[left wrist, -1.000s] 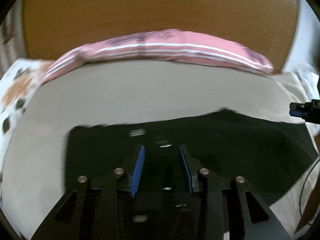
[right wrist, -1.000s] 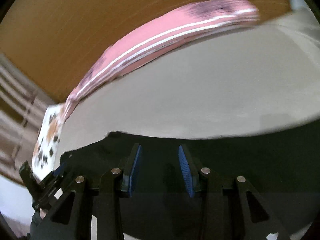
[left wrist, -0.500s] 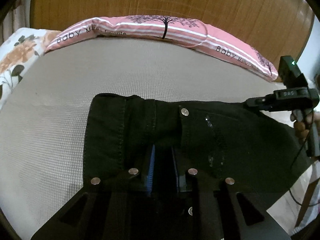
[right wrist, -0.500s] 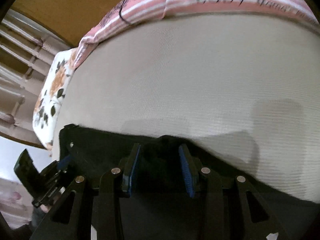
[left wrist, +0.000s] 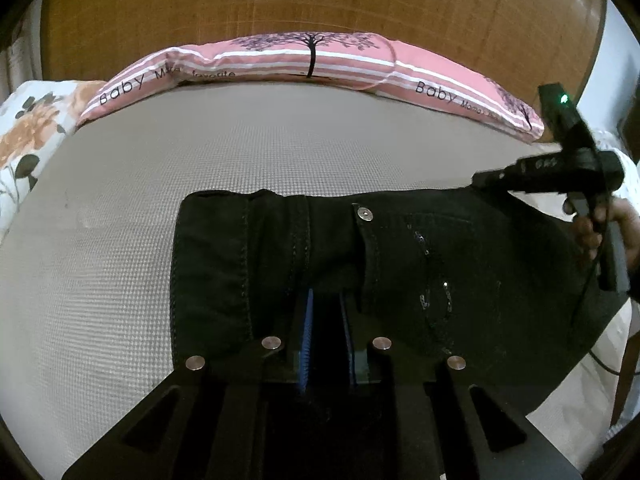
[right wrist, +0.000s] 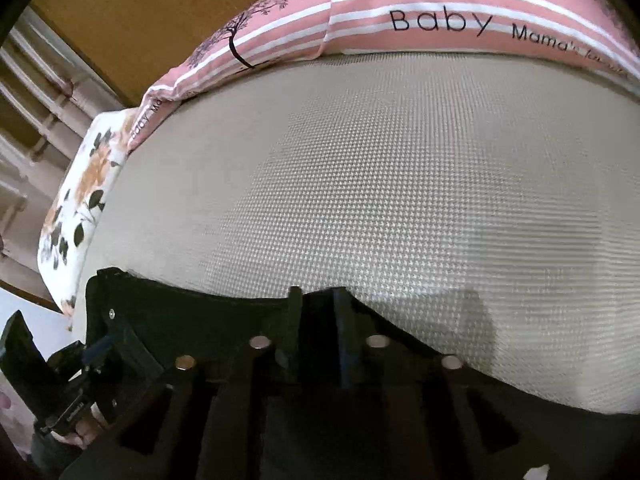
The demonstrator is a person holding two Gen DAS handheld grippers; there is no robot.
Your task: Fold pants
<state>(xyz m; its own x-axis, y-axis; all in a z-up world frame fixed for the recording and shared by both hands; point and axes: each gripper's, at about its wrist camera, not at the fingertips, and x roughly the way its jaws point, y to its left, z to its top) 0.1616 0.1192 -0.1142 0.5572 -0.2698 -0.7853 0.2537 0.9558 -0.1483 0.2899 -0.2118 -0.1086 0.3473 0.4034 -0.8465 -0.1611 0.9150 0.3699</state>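
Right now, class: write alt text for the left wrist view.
The left gripper is shut on black pants lying on a beige bed. The right gripper meets the far edge; a pink pillow lies behind.

Your left wrist view sits low and close, facing the pink pillow point(left wrist: 312, 62); your right view shares it, upper frame.

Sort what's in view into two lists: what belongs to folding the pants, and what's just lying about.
Belongs to the job:
- black pants, spread on the bed
- left gripper, fingers closed on the pants
- right gripper, fingers closed on the pants' edge

Just lying about:
- pink striped pillow by the headboard
- floral pillow
- grey bedsheet, only the work surface
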